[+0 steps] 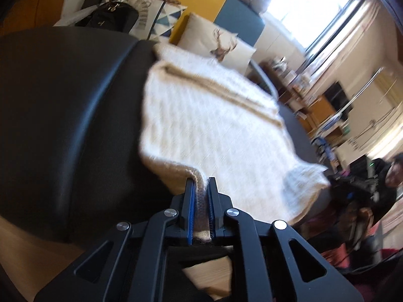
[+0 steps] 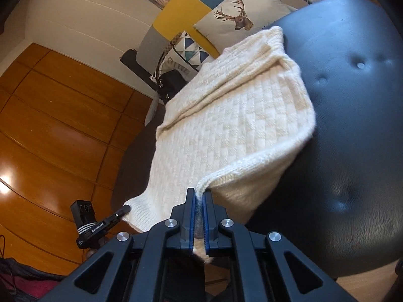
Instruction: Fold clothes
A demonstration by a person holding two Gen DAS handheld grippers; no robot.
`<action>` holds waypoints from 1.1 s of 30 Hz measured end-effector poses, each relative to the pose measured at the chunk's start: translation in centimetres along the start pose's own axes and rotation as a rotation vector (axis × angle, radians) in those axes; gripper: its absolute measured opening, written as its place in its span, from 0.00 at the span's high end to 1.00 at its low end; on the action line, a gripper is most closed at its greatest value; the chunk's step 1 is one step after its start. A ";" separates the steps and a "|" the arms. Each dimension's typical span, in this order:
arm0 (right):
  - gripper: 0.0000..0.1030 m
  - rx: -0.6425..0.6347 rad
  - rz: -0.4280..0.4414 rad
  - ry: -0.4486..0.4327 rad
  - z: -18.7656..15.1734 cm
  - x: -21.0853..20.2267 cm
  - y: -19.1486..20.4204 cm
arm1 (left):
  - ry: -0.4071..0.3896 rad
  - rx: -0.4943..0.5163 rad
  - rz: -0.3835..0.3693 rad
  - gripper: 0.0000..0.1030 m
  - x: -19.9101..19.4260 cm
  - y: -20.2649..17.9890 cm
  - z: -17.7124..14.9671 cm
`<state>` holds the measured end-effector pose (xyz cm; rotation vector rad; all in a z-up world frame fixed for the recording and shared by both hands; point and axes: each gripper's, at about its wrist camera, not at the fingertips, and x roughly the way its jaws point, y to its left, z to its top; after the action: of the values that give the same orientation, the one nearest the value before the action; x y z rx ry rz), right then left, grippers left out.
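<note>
A cream knitted sweater [image 1: 209, 125] lies spread over a black padded seat [image 1: 63, 105], its near hem lifted. My left gripper [image 1: 200, 183] is shut on one near corner of the hem, with knit pinched between its blue pads. In the right wrist view the same sweater [image 2: 226, 130] drapes across the black seat [image 2: 352, 100]. My right gripper [image 2: 199, 193] is shut on the other near corner of the hem. The left gripper [image 2: 126, 207] shows at lower left of that view, holding the far corner of the hem.
Cushions, one with a deer print [image 2: 239, 17], and a black handbag [image 1: 110, 15] sit behind the seat. Orange wooden cabinets [image 2: 50, 125] stand on the left. A person [image 1: 393, 171] sits at the right of the left wrist view, near cluttered desks.
</note>
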<state>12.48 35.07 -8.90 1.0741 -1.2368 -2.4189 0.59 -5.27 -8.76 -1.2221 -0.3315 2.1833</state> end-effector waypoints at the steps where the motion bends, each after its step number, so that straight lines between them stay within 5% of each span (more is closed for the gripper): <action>1: 0.96 0.003 0.011 -0.009 0.5 0.0 0.1 | -0.009 0.003 -0.010 0.91 -0.1 -0.2 0.7; 10: 0.97 -0.024 0.092 -0.164 9.5 -1.3 2.1 | -0.121 -0.021 -0.106 0.91 0.1 -0.8 10.2; 16: 0.97 -0.047 0.062 -0.224 18.1 0.9 1.9 | -0.224 0.008 -0.032 0.91 2.4 -0.6 19.1; 22: 0.97 -0.005 -0.011 -0.246 26.0 5.4 -1.0 | -0.222 -0.022 0.071 0.91 9.2 1.7 27.0; 27: 0.97 0.013 -0.055 -0.192 27.5 8.3 -3.2 | -0.093 0.012 0.085 0.91 13.4 3.2 26.4; 33: 0.96 -0.034 -0.053 -0.137 22.1 6.8 -2.8 | 0.140 0.082 0.027 0.81 14.7 4.1 20.1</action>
<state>-7.31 47.03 -6.16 0.9574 -1.2170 -2.5825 -23.50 2.09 -9.93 -1.3322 -0.1670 2.0990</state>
